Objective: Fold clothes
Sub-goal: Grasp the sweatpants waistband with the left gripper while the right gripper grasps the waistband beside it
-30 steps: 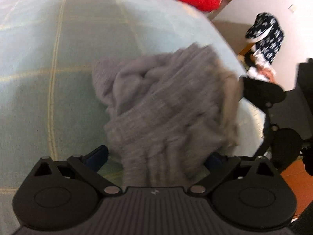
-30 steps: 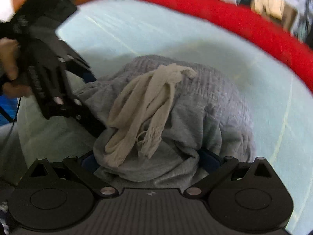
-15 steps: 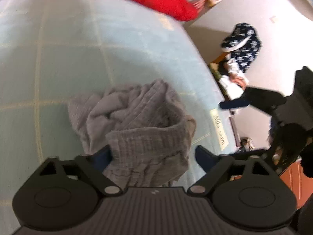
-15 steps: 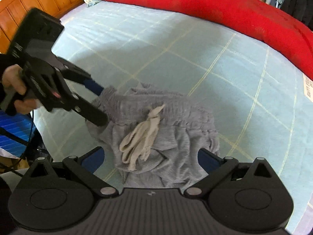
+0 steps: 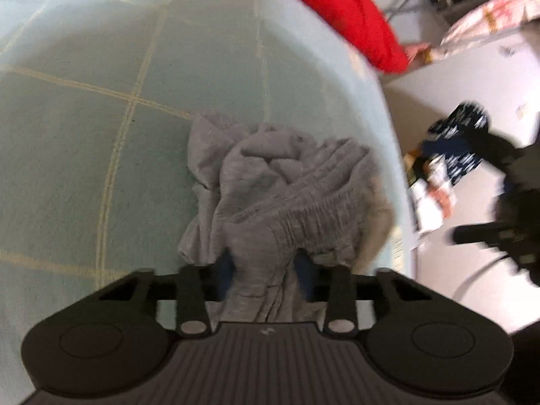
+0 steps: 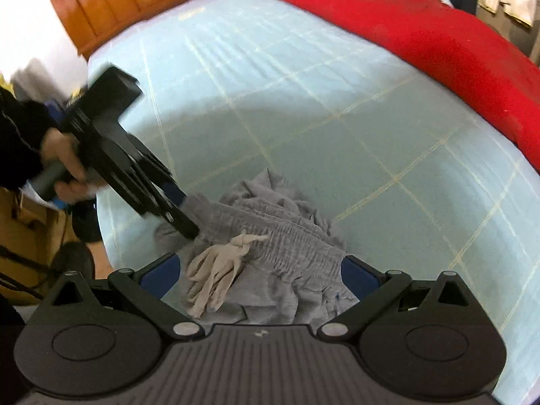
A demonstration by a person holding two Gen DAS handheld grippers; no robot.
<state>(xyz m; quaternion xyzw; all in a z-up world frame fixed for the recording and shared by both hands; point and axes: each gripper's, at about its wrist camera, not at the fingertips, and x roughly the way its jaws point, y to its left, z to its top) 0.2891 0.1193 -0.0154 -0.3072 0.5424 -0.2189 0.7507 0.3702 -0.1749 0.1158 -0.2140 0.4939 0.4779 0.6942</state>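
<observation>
A crumpled grey garment [image 5: 287,195] with an elastic waistband lies near the edge of the light blue bed sheet [image 5: 101,135]. My left gripper [image 5: 265,270] is shut on a bunch of the waistband, with fabric squeezed between its blue pads. In the right wrist view the same garment [image 6: 280,236] shows a beige drawstring [image 6: 219,270] hanging over its near side. My right gripper [image 6: 258,275] is open, its fingers standing either side of the garment's near part. The left gripper [image 6: 182,212], held by a hand [image 6: 64,165], bites the waistband's left end.
A red blanket [image 6: 422,33] runs along the far side of the bed. A wooden headboard [image 6: 135,3] stands at the back left. Beyond the bed edge, the floor holds dark patterned clutter [image 5: 455,168]. The right gripper's blurred dark body [image 5: 499,233] hangs there too.
The left gripper has gone from open to shut on the garment's waistband. The garment now rests bunched on the sheet. The right gripper stays open over it.
</observation>
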